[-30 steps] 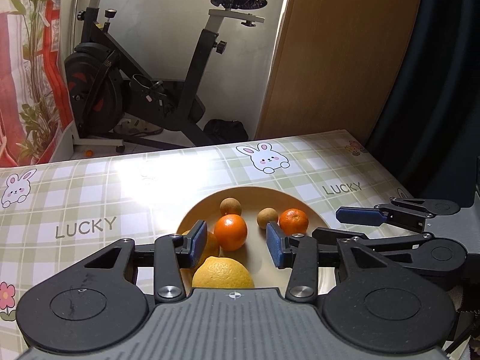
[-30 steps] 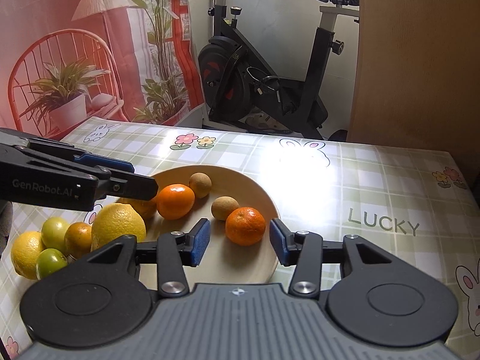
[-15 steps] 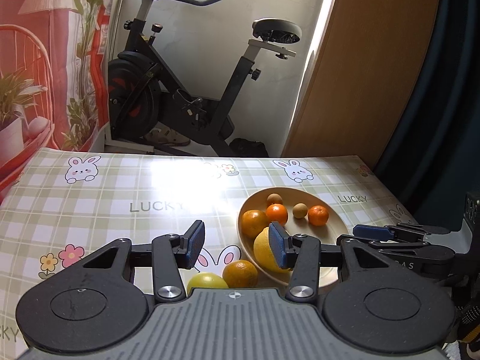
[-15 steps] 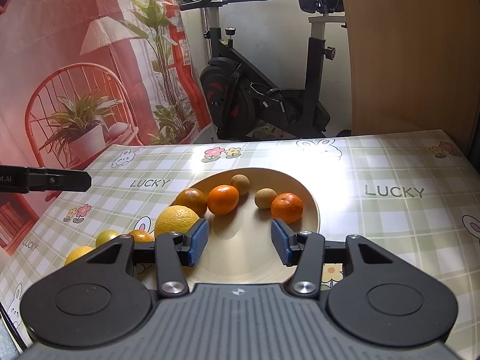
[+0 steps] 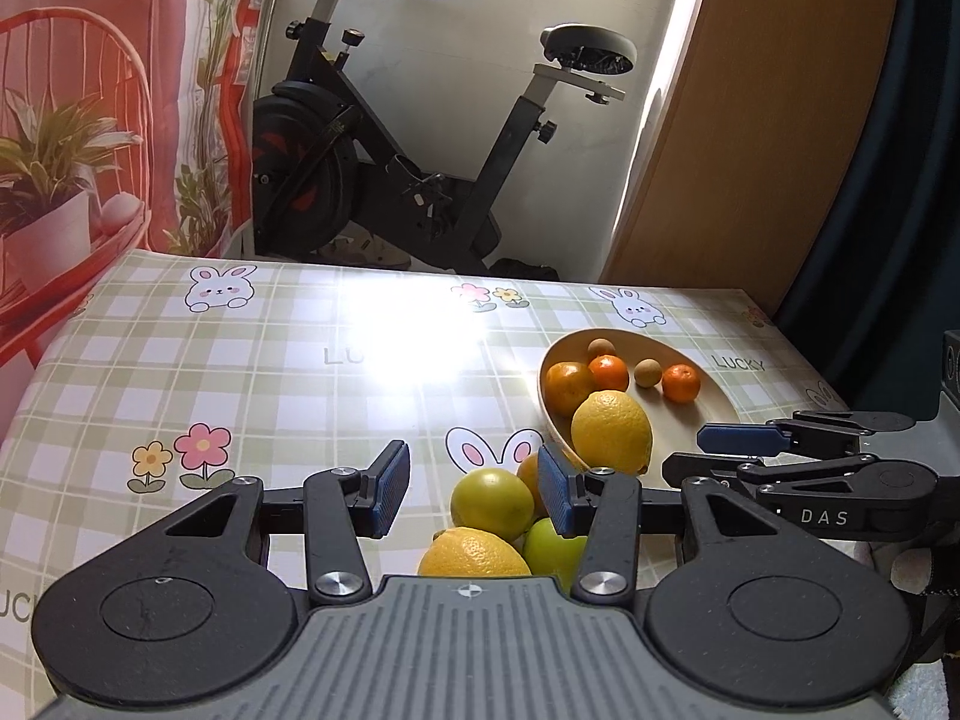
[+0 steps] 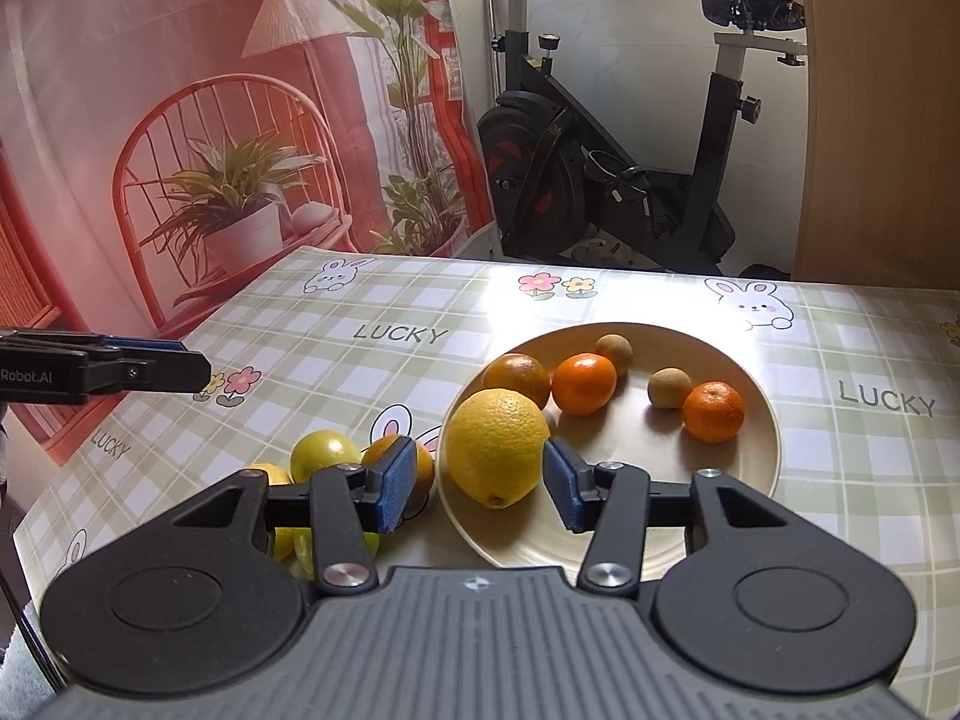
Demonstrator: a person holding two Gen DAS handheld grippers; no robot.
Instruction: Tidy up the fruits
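Jaws of left gripper (image 5: pixel 474 489) wide apart, empty, right gripper (image 6: pixel 480 483) likewise, above lemon (image 6: pixel 497 448).

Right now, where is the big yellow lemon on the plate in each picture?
Left wrist view: the big lemon sits right of center, on the plate's near edge, just beyond the left gripper.
Right wrist view: the lemon is at center, on the plate's left side.
Shared landmark: the exercise bike behind the table.
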